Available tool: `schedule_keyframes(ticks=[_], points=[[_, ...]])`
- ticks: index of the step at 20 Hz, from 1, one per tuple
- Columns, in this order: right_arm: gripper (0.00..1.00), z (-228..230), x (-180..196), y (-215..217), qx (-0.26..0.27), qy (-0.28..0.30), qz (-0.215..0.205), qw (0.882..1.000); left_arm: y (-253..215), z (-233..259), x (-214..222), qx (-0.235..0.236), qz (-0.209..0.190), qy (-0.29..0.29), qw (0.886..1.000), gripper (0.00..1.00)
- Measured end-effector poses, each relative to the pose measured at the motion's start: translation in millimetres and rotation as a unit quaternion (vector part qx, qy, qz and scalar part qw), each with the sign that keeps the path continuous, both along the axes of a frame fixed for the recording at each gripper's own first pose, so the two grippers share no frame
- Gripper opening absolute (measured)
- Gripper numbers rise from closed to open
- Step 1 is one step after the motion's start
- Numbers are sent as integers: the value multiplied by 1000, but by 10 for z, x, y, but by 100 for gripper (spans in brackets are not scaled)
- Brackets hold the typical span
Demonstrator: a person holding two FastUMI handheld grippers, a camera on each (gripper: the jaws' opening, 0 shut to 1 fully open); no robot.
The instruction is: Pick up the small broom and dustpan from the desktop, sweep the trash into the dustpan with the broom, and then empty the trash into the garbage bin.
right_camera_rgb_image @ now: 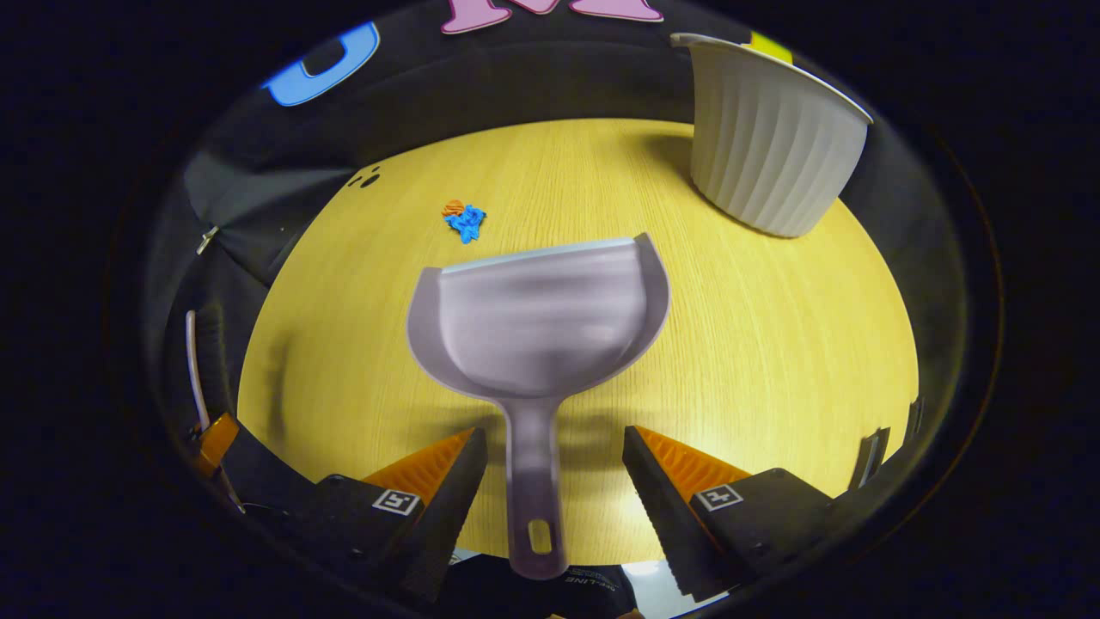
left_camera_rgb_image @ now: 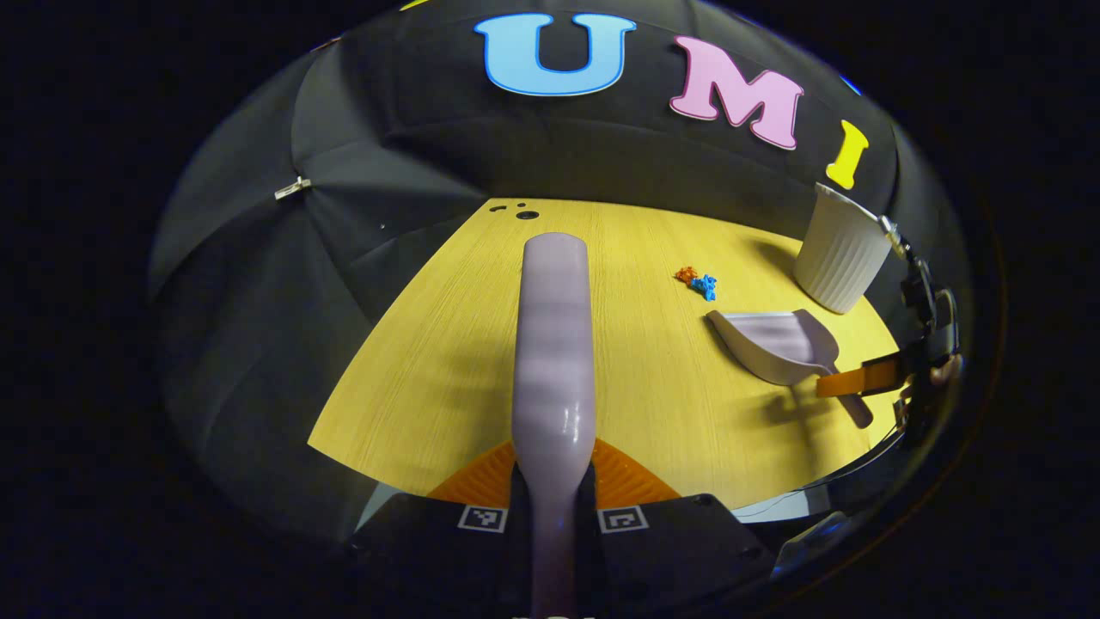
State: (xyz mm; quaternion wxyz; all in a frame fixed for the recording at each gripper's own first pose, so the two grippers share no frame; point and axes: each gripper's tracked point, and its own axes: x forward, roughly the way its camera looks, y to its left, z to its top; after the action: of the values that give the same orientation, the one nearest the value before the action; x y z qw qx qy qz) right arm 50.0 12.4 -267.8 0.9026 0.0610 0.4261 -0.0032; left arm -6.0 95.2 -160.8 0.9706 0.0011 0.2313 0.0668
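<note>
Right now my left gripper [left_camera_rgb_image: 552, 481] is clamped on the broom [left_camera_rgb_image: 552, 344], both fingers [left_camera_rgb_image: 481, 477] pressed against its handle from either side, and the broom runs straight out ahead of me over the near-left part of the wooden surface [left_camera_rgb_image: 430, 361], toward the far edge. I cannot tell from the left gripper view whether the broom touches the surface anywhere. My right gripper [right_camera_rgb_image: 554, 468] is held low at the near edge of the surface, pointing across it, with its fingers [right_camera_rgb_image: 438, 468] spread wide on either side of the dustpan's handle and apart from it on both sides. The dustpan [right_camera_rgb_image: 541, 322] has its mouth turned toward the far edge and its handle coming back toward me between those fingers; in the left gripper view it sits near the right edge, with my right gripper reaching in beside its handle. The trash [right_camera_rgb_image: 465, 220], a small blue and orange clump, lies just beyond the dustpan's mouth, toward the far left. The garbage bin [right_camera_rgb_image: 769, 142], pale and ribbed, stands at the far right corner of the surface, well apart from the trash.
</note>
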Motion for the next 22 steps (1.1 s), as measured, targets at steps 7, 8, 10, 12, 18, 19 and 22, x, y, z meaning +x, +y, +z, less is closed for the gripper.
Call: schedule_keyframes(ticks=[7,8,10,12,18,19,22], points=[[89,-243,230,22,-16,26,3,1000,-34,-50,-20,-2,24,15,1000,24],[82,-272,232,27,-21,32,4,999,-52,-66,-6,-2,24,18,1000,25],[71,-267,283,44,-29,29,10,999,-79,-54,46,-2,26,21,999,24],[55,-278,285,91,-32,33,25,999,-122,-54,106,-4,26,26,999,25],[35,-261,285,68,-16,44,58,997,-377,-19,522,4,-13,46,999,24],[35,-262,282,41,-19,44,66,997,-421,5,629,8,-23,51,998,24],[34,-263,254,-96,-38,45,93,994,-502,73,1031,22,-50,68,996,24]])
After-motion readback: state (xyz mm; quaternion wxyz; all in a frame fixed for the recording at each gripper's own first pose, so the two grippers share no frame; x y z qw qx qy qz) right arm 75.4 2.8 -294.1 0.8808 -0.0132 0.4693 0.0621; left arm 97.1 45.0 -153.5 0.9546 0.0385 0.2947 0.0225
